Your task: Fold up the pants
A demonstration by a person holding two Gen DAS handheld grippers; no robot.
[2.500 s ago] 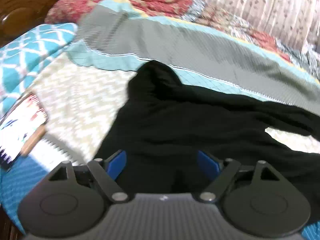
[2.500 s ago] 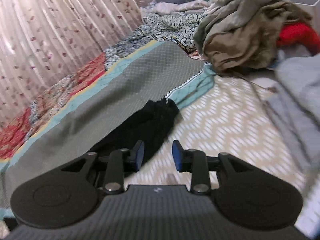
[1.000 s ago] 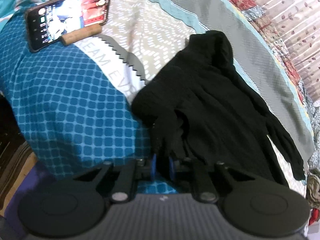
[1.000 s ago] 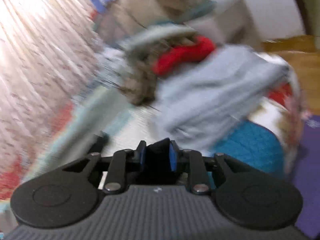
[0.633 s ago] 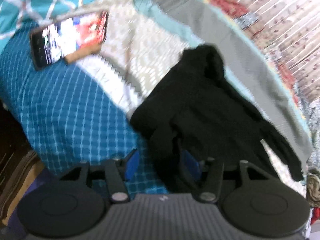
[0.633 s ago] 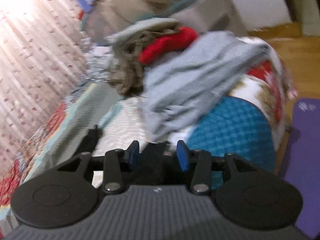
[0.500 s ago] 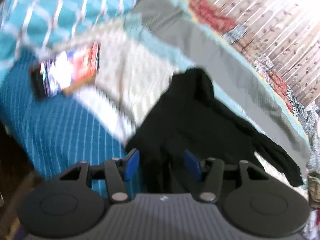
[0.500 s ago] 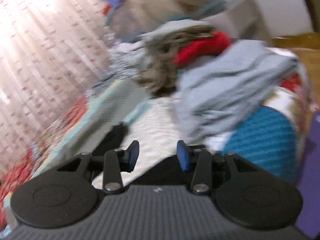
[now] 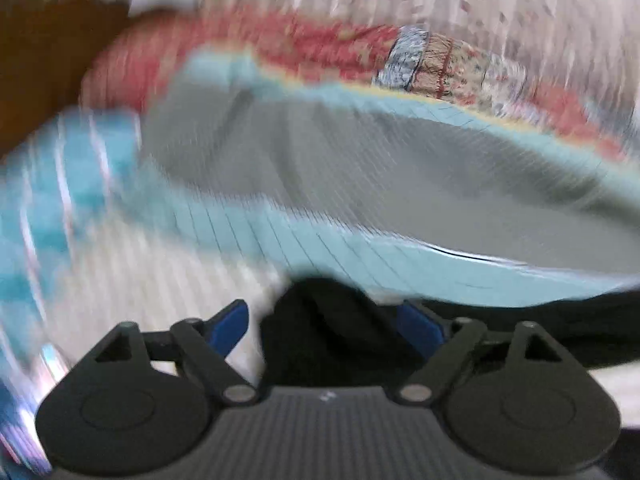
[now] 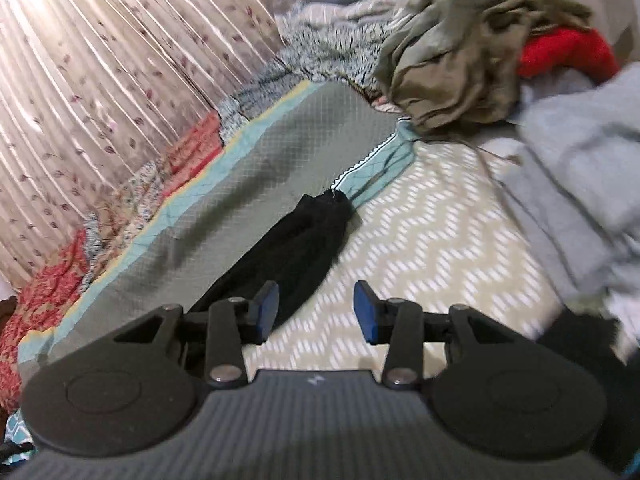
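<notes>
**Both tools apart, black pants lying loose on the bed**

The left tool (image 9: pixel 324 324) has its blue pads spread wide; its jaws have just been opening. A dark hump of the black pants (image 9: pixel 320 332) sits between the pads, but neither pad presses on it. The cloth runs off to the right along the near edge of the picture. The left wrist view is heavily blurred, so finer detail of the fabric cannot be told.

The right tool (image 10: pixel 315 311) also stands apart, its jaws having opened a little, with nothing between the pads; only the cream zigzag bedspread (image 10: pixel 432 236) shows in the gap. In the right wrist view one pants leg stretches from beside the tool's left pad away toward the far end, lying along the seam where the zigzag spread meets the grey quilted blanket (image 10: pixel 280 152). A further dark patch of cloth shows at the near right, beside the tool's body.

Far right on the bed lies a heap of clothes: an olive garment (image 10: pixel 460 52), a red garment (image 10: pixel 564 52) and a light grey garment (image 10: pixel 580 152). A pleated flowered curtain (image 10: pixel 100 60) hangs along the left.
</notes>
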